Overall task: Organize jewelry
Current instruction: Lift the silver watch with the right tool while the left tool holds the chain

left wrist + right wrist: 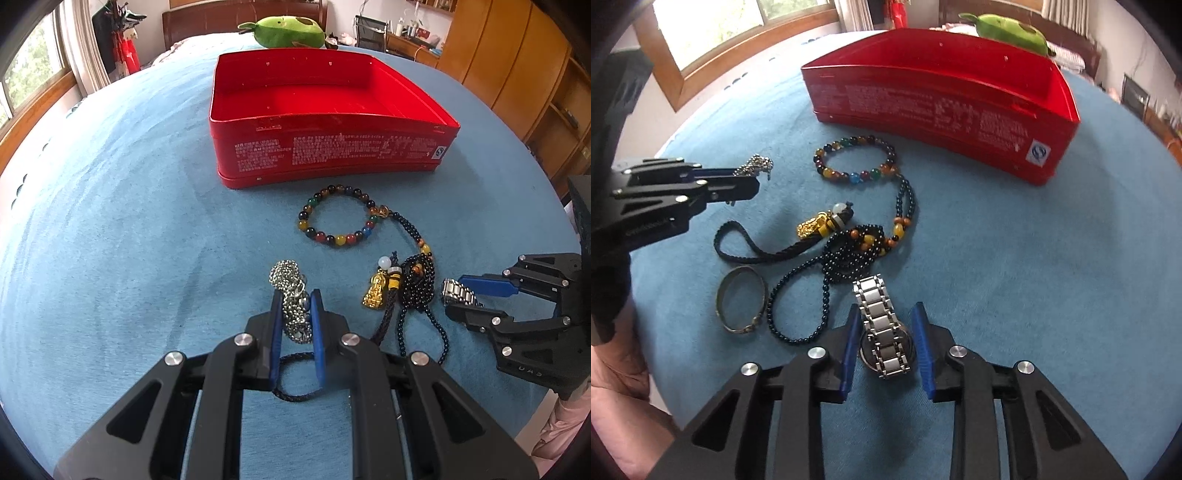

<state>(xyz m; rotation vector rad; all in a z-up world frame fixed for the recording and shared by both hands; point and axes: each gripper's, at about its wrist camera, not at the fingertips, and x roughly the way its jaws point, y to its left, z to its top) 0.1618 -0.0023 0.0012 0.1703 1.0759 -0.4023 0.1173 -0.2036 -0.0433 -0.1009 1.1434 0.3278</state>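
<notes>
Two grippers are down over the blue bedspread (110,221), and I can see both from each wrist view. My left gripper (295,306) has its blue pads clamped on a bunched silver chain (291,295), which sticks up between the fingers. My right gripper (886,332) straddles a steel watch (882,332) lying flat on the spread; the left pad is against the watch's side, but I cannot tell whether the right pad touches it, as a sliver of cloth seems to show there. Between the two grippers lies the rest of the jewelry: a bracelet of coloured beads (855,158) nearest the red box (332,147), a long string of dark beads (849,258) tangled below it and touching the bracelet, a gold charm (812,227) on a black braided cord (753,251), and a plain metal bangle (742,306) just beside the dark beads. The red box sits open toward the far edge of the bed, well apart from the grippers, with a green plush toy (284,31) behind it.
</notes>
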